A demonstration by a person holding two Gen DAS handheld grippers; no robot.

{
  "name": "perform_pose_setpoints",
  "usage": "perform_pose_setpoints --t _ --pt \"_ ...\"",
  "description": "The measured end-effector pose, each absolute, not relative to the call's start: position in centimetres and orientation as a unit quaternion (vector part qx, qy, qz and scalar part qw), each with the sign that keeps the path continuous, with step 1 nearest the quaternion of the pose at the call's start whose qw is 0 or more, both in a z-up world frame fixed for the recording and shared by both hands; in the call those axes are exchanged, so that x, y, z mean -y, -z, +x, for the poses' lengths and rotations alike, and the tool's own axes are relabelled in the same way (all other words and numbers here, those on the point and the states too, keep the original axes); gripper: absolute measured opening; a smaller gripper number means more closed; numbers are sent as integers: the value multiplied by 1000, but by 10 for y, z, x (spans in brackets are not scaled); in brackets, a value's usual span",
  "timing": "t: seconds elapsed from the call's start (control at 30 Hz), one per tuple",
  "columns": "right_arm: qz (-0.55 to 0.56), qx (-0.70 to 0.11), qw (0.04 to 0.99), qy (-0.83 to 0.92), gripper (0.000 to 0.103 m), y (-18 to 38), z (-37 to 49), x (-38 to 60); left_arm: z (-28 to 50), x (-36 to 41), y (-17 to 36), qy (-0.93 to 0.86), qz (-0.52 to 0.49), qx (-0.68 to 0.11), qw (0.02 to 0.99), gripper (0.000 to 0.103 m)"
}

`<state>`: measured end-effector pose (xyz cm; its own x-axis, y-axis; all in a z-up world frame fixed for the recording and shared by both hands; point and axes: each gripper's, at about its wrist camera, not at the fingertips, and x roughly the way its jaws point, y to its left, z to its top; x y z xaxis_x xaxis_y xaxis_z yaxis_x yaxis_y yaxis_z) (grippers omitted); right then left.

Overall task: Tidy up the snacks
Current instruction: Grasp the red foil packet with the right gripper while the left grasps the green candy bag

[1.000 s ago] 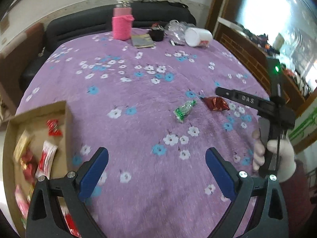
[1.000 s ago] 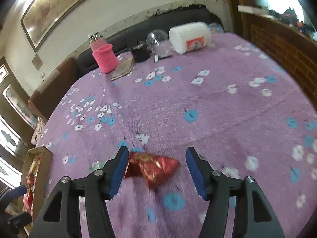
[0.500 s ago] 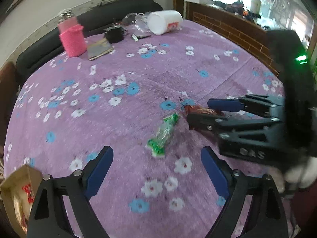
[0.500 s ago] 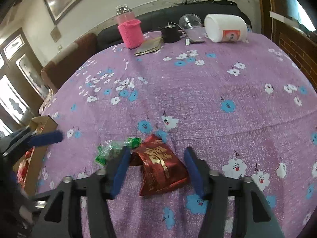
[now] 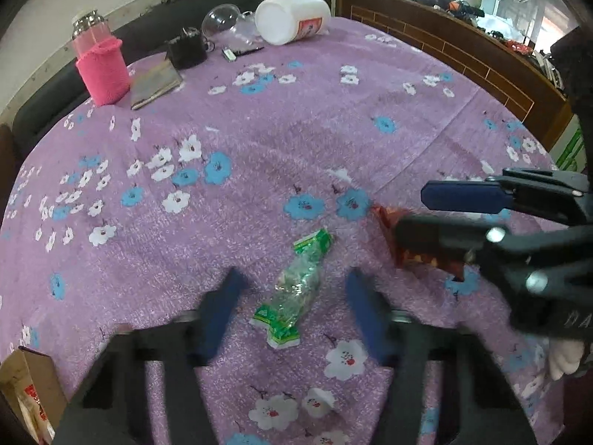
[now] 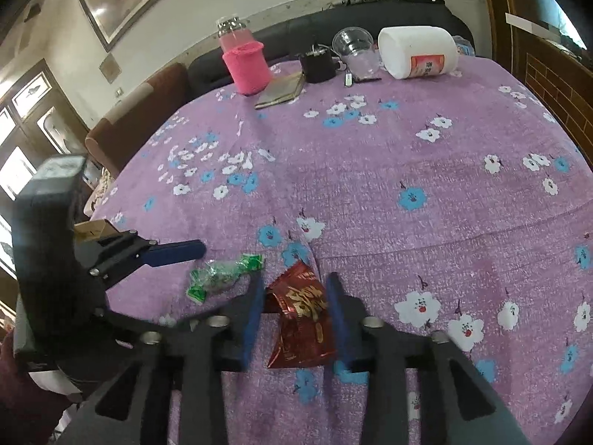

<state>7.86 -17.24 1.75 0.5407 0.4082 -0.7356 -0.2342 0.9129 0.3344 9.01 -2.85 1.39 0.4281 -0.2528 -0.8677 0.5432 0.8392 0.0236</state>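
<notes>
A purple flowered cloth (image 5: 296,129) covers the worktop from edge to edge. At its far end lie a white jar (image 5: 292,18) on its side, a pink-sleeved bottle (image 5: 102,70) standing upright, a flat booklet (image 5: 155,83) beside it, a small black pot (image 5: 187,52) and a clear cup (image 5: 218,22). A cardboard box (image 5: 26,389) with snacks in it shows at the near left corner. The left gripper (image 5: 292,300) has just been closing; its blue pads flank the green snack packet (image 5: 296,289) lying on the cloth, with gaps on both sides. The right gripper (image 6: 294,307) has also just been narrowing, and its pads sit against the sides of the red snack packet (image 6: 302,319), which rests on the cloth just right of the green one.
</notes>
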Motion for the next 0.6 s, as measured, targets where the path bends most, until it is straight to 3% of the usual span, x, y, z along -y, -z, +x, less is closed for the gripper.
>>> perform_pose_setpoints --t 0.03,0.33,0.47,0.5,0.6 --pt "93 -445 872 -181 49 -18 78 172 89 27 -15 241 148 -479 831 22" --pt "-32 -451 875 -173 53 -6 67 135 70 8 -20 236 126 -480 835 22" --pt "-30 -445 877 -179 33 -14 64 131 69 0 -22 233 116 -479 838 22" --pt "-22 -441 878 -185 29 -17 63 133 70 -1 -23 231 115 -477 841 24" --pt "5 -436 878 -200 27 -22 61 140 72 -3 -21 216 117 -473 846 54"
